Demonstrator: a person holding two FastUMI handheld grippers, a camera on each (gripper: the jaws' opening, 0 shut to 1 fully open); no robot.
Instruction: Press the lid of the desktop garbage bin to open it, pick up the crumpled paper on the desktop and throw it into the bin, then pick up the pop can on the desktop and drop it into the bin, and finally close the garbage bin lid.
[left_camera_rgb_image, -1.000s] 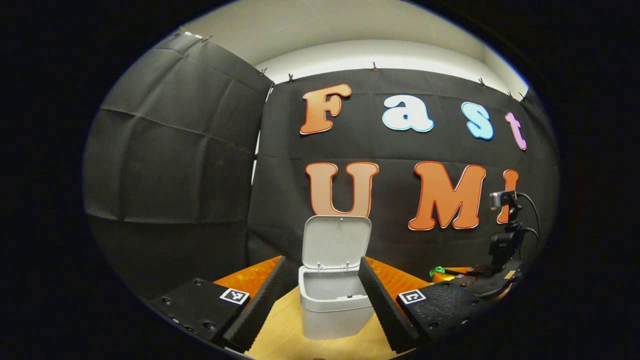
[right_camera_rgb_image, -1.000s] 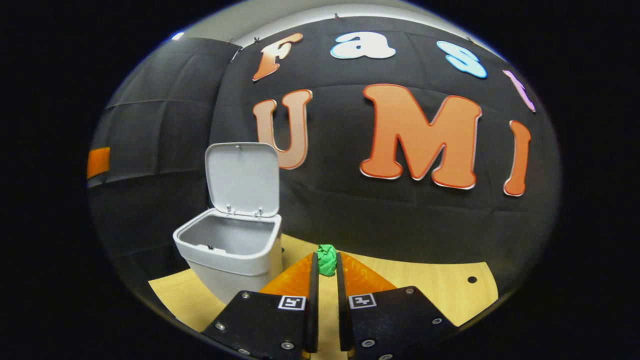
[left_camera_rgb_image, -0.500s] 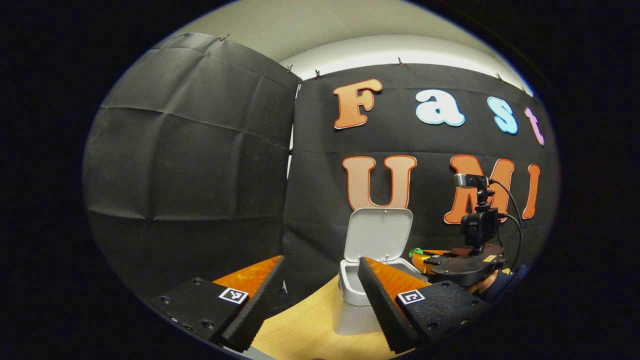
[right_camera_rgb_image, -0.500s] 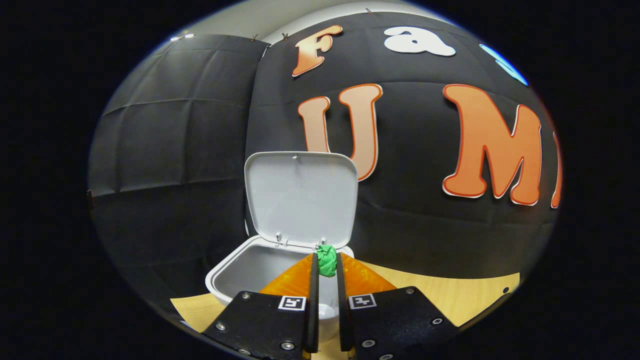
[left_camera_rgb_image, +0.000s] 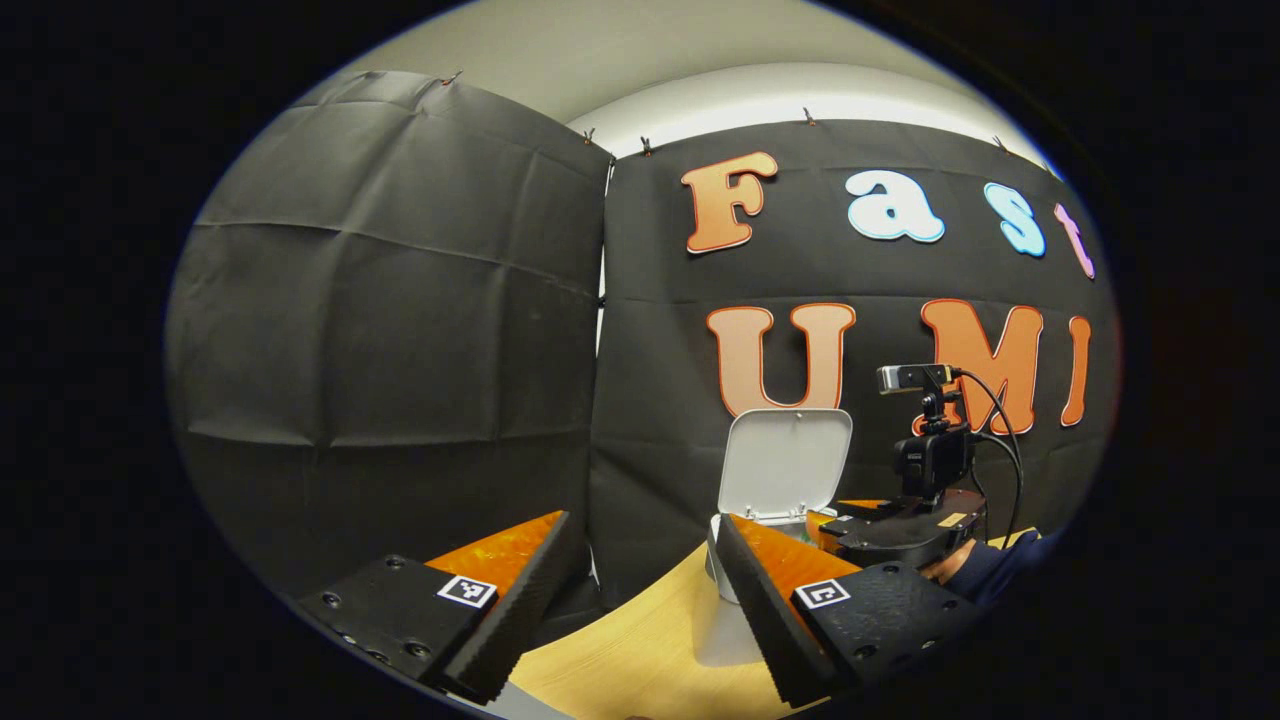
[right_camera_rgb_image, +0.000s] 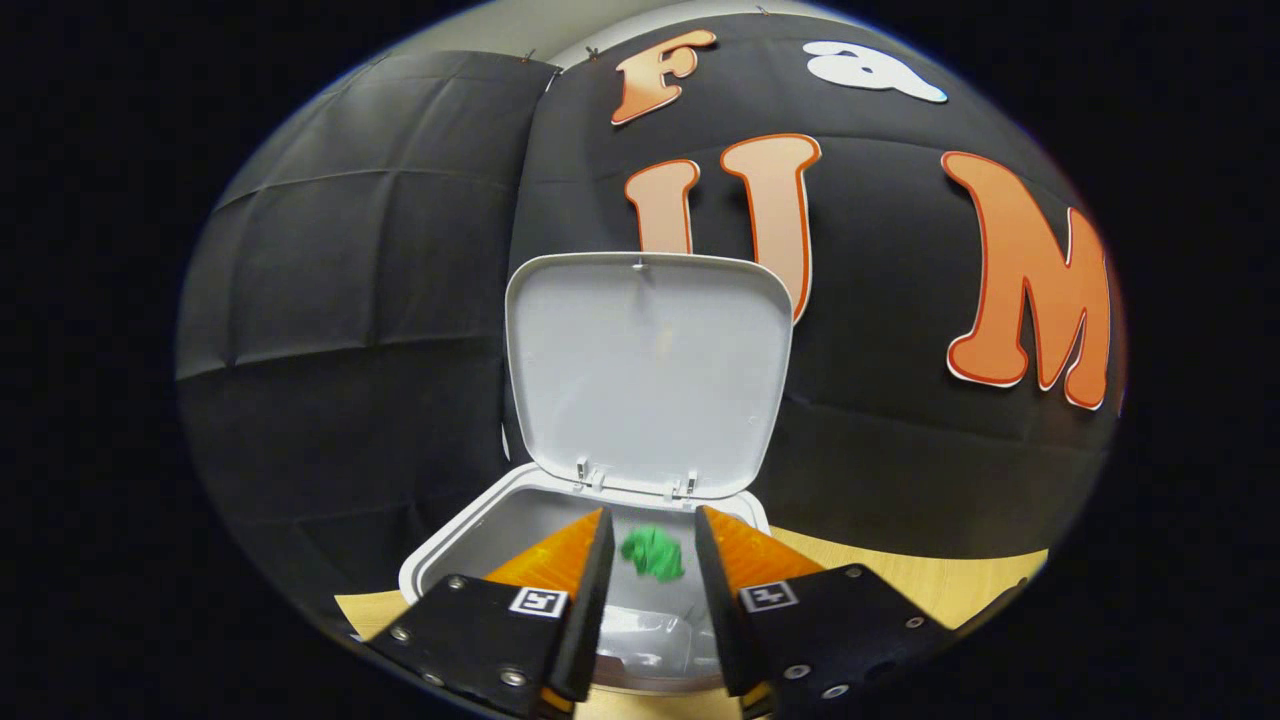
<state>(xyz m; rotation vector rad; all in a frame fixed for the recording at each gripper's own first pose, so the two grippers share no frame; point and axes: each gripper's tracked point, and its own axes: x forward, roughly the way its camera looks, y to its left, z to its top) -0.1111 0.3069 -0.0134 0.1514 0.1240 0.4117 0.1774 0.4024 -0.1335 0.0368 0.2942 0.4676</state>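
My right hand-held gripper (right_camera_rgb_image: 650, 580) just spread apart, green paper ball (right_camera_rgb_image: 652, 551) dropped loose over open bin (right_camera_rgb_image: 470, 545); left hand-held gripper (left_camera_rgb_image: 640, 590) still spread.

Dim booth lit from above; sharp centre, strong fisheye bending at edges.
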